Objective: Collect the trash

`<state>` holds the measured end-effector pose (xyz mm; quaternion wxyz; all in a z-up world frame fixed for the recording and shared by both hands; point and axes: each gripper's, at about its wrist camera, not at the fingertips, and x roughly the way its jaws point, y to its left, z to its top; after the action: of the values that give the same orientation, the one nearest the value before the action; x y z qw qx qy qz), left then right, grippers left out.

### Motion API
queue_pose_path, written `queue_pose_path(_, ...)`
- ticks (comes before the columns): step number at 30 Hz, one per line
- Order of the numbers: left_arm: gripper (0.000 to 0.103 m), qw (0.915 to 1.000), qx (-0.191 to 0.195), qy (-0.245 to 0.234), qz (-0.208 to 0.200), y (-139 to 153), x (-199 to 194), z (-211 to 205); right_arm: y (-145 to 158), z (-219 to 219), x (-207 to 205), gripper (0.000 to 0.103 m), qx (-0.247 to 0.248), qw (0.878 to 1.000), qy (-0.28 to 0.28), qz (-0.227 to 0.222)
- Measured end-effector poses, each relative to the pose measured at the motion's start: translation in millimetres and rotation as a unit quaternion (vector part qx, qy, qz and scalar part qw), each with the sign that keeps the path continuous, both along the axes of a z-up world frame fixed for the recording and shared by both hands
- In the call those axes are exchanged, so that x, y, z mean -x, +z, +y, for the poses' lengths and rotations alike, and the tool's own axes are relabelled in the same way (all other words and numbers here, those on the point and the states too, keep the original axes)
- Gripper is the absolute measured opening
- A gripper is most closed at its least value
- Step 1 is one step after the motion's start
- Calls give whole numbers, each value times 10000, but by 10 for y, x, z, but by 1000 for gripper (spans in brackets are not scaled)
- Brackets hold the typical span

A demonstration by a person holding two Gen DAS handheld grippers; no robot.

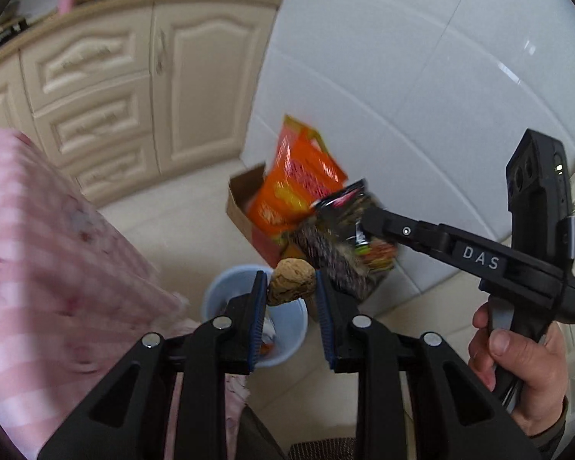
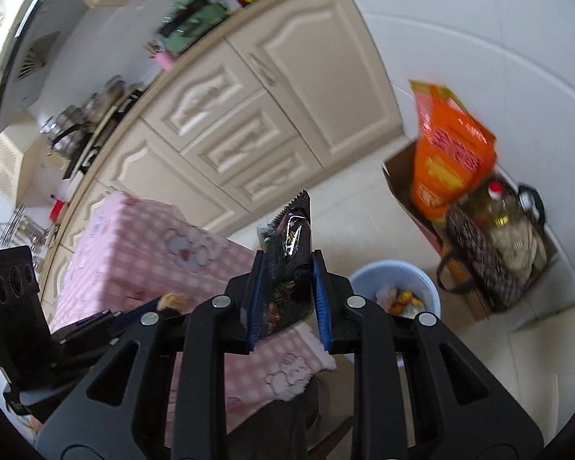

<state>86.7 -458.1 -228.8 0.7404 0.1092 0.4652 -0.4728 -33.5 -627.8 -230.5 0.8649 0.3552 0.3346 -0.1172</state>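
Observation:
My left gripper [image 1: 290, 281] is shut on a brown walnut-like shell [image 1: 290, 281] and holds it above the light blue trash bin [image 1: 287, 329] on the floor. My right gripper [image 2: 287, 264] is shut on a black snack wrapper [image 2: 290, 264]; it also shows in the left wrist view [image 1: 360, 226], to the right of and beyond the bin. The bin [image 2: 421, 280] holds some wrappers and scraps. In the right wrist view the left gripper [image 2: 165, 308] and its shell [image 2: 176, 301] show low at the left.
A table with a pink checked cloth [image 1: 50, 268] stands left of the bin. A cardboard box [image 2: 398, 168] with an orange bag [image 2: 448, 153], an oil bottle and a dark patterned bag sits against the white tiled wall. Cream cabinets [image 1: 115, 88] line the back.

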Motion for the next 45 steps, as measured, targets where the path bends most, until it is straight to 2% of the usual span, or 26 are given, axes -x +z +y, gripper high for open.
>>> queue_pose_path(10,27,9961,-770,-108,407,-702,-169,-453,-635,-244,-189,24,-400,9975,-213,550)
queue_pose_path(11,40,9953,-910,-96,315,-741,-164,-477,-670,-250,-179,26,-453,9971,-235,564)
queue_pose_path(12,55,9949,-959,-80,287,-760,-181,-491,-700,-254,-165,35,-499,9967,-261,579)
queue_pose_path(13,73,9950,-964,-58,274,-770,-187,-488,-712,-255,-149,76,-499,9964,-314,604)
queue_pose_path(14,76,9953,-943,-13,240,-767,-200,-485,-710,-265,-118,89,-438,9962,-434,622)
queue_pose_path(20,77,9953,-927,180,213,-683,-245,-423,-585,-293,-15,90,-381,9965,-606,430)
queue_pose_path(30,82,9982,-482,325,-132,-180,-117,-229,-249,-183,20,95,-203,9976,-608,251)
queue_pose_path(38,84,9971,19,545,-536,379,-65,150,207,11,16,96,74,9985,-549,-1)
queue_pose_path(45,89,9875,479,1031,-1092,968,-61,759,755,389,-72,97,416,9979,-313,-374)
